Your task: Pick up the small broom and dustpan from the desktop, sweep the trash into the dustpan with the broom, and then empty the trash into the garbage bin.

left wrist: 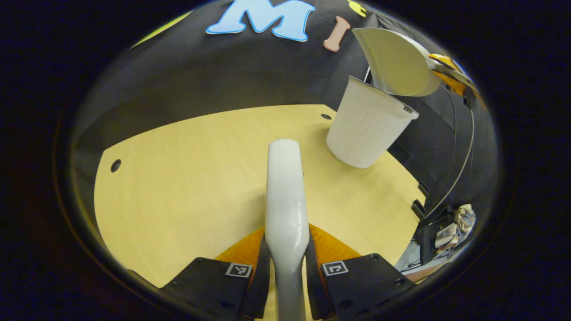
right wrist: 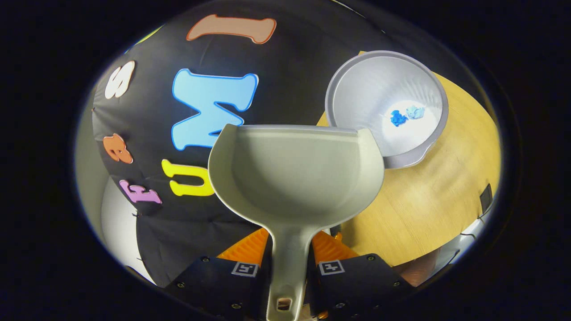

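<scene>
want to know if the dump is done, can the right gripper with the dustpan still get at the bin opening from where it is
Probably yes. The right gripper holds the dustpan raised beside the bin, whose mouth is open with nothing across it. Blue scraps already lie inside, and the pan looks empty.

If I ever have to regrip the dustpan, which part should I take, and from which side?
Take the dustpan by its narrow handle stem, coming from the handle end along its length, as the right gripper does now with a finger on each side. The scoop is wide, curved and thin-walled, probably too broad for the jaws. Gripping the handle also leaves the scoop's open lip free over the bin.
</scene>
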